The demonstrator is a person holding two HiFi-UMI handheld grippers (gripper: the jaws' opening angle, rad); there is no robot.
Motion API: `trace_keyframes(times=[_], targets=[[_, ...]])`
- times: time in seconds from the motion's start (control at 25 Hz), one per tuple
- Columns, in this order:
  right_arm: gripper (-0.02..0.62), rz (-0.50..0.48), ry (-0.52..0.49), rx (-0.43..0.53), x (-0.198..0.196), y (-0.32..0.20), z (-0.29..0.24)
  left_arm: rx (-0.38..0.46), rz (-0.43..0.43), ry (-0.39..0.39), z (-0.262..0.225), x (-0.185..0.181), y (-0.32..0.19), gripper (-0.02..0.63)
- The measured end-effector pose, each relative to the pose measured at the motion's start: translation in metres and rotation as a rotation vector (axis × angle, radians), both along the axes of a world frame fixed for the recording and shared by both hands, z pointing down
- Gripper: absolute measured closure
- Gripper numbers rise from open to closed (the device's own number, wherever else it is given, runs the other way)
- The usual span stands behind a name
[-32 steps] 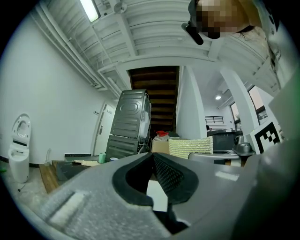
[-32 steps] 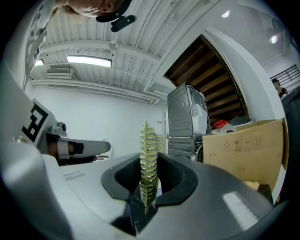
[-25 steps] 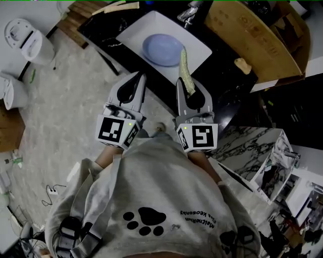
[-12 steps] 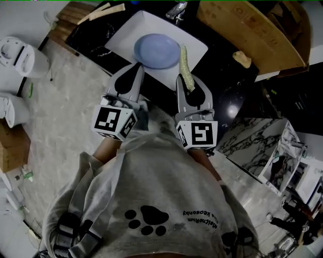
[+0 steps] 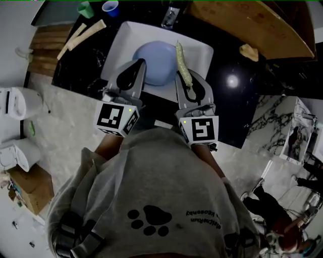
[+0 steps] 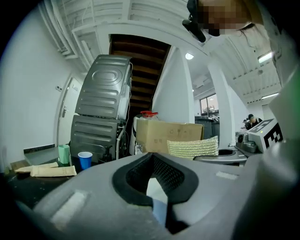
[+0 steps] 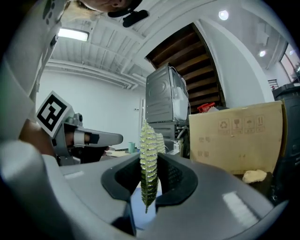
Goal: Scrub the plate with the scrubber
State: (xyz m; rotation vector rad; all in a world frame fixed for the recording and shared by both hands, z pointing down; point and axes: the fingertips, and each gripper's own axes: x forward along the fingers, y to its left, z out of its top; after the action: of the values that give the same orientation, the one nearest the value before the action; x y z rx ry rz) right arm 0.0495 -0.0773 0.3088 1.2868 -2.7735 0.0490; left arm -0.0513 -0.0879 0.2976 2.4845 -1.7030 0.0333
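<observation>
Lying well left of the plate (image 5: 157, 59) on the black desk (image 5: 229, 108) are some pale strips (image 5: 81, 34). Farther back stand a green cup (image 5: 85, 9) and a blue cup (image 5: 110, 7), all clear of the work. The plate sits flat in a white basin (image 5: 120, 48), probably so that it is contained and cannot slide off the desk while scrubbed. Over the plate's near left rim hangs the left gripper (image 5: 138, 65), its jaws clenched on nothing. I judge it is there to steady the plate, though whether it touches cannot be told. At the plate's right rim the right gripper (image 5: 187, 83) has its jaws clamped on the scrubber (image 5: 181, 63). It holds the scrubber on edge by the near end, so most of its length juts forward, free to be laid down and dragged. The plate's face is bare, so strokes have the whole disc to cover. The basin leaves a margin of white right of the plate and less beyond it, where a shiny fixture (image 5: 169, 17) stands at the far rim; pushes that way should stop short. Farther right of the plate lies bare desk, then a tan scrap (image 5: 248, 52) and a box (image 5: 262, 25), well apart from the work.
</observation>
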Motion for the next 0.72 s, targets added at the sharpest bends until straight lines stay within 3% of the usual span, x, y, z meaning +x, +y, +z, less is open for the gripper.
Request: trace_keyframes(times=[0.32, 0.72], targets=[[0.522, 0.132, 0.071, -0.064, -0.052, -0.033, 0.032, -0.071, 0.159, 0.05, 0.026, -0.049, -0.044, 0.603], [0.522, 0.259, 0.155, -0.141, -0.075, -0.052, 0.054, -0.177, 0.293, 0.128, 0.056, -0.073, -0.071, 0.603]])
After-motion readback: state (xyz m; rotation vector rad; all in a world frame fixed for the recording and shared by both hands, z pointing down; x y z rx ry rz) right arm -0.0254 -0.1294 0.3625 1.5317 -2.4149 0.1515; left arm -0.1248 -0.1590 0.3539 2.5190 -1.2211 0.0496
